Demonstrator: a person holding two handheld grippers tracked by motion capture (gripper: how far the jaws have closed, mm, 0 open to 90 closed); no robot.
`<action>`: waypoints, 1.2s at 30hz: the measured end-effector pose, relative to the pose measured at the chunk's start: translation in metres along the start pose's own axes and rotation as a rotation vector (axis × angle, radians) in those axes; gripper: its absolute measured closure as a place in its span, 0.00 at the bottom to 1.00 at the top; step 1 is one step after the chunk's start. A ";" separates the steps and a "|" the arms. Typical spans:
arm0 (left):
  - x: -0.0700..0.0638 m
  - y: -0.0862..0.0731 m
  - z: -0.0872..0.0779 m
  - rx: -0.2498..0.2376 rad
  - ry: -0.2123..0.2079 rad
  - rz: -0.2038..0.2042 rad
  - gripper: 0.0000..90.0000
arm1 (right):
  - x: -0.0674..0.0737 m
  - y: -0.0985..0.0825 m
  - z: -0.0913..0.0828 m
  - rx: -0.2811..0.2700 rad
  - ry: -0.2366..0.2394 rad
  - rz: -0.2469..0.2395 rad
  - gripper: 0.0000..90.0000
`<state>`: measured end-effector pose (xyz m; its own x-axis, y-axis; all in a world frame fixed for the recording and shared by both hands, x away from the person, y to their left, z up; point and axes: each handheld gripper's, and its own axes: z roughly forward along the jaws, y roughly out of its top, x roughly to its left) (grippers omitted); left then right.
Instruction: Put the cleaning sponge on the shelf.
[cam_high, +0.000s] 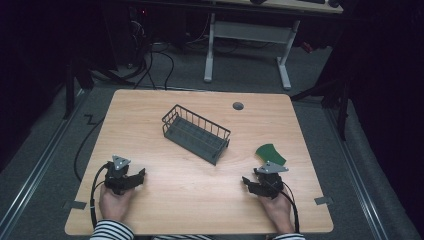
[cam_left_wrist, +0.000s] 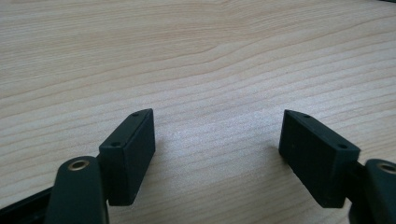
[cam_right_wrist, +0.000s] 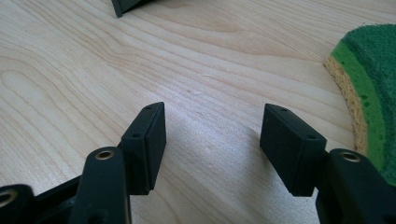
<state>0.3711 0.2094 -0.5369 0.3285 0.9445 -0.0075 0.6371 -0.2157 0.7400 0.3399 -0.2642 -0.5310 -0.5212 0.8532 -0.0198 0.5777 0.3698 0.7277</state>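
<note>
1. Right gripper is resting low over the tabletop near its front right corner, with its jaws standing wide apart and nothing between them; the right gripper view is showing bare wood in the gap.
2. Left gripper is sitting near the front left corner, its jaws also spread wide and empty, pointing across open wood.
3. One green sponge is lying flat near the right edge, just beyond the right gripper; in the right gripper view the sponge is sitting just beside the right-hand jaw, showing a dark green top over a lighter green layer and a yellow base, and not touching the jaw as far as I can tell.
4. One dark wire basket is standing around the middle of the tabletop, turned at a slant, apart from the sponge and both grippers; it is looking empty, though its floor is dim from above.
5. Judging by this layout, the work is looking barely begun: the sponge is lying ungrasped, and what is left is closing on it, lifting it, and probably carrying it to the basket.
6. Count: two grippers, one sponge, one basket.
</note>
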 end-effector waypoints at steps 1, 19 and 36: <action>0.000 0.000 0.000 0.000 0.000 0.000 0.31 | 0.000 0.000 0.000 0.000 0.000 -0.001 0.45; 0.000 0.000 0.000 0.000 -0.007 -0.004 0.29 | 0.001 0.000 0.000 0.001 -0.007 0.013 0.45; -0.001 0.003 0.000 0.009 -0.018 -0.052 0.24 | 0.001 0.000 0.000 -0.002 -0.021 0.025 0.50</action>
<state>0.3730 0.2082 -0.5346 0.3070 0.9500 -0.0577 0.6599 -0.1688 0.7321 0.3395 -0.2633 -0.5308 -0.4932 0.8698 -0.0155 0.5890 0.3470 0.7298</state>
